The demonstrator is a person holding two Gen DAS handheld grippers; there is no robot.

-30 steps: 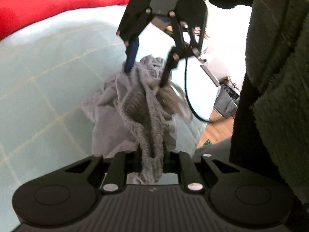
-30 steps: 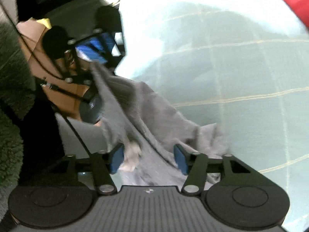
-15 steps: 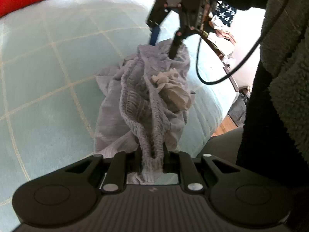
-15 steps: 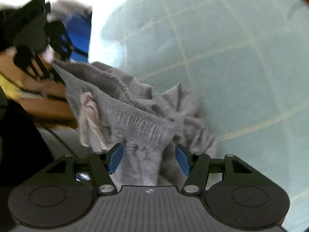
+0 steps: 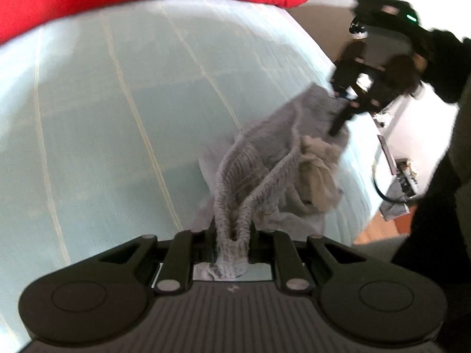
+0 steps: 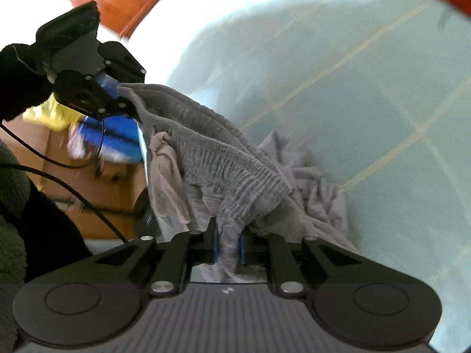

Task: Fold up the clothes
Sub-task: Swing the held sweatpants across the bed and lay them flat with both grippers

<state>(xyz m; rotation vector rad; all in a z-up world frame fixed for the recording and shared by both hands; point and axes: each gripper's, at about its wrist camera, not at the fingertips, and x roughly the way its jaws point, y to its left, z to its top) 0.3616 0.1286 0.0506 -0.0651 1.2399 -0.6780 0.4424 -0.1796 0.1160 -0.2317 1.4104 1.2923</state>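
Both tongs gripped the grey shorts' [image 5: 265,158] elastic waistband above the bed [image 5: 117,117]: the left tongs [image 5: 232,244] clamped, the right tongs [image 6: 229,250] having just closed on it.

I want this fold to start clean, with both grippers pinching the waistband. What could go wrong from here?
1. The grey pants hang bunched, legs crumpled on the bed; spreading may leave twists.
2. The right gripper, jaws just closed, pinches a narrow bit of waistband that could slip.
3. A pale pocket lining hangs out and may get folded in.
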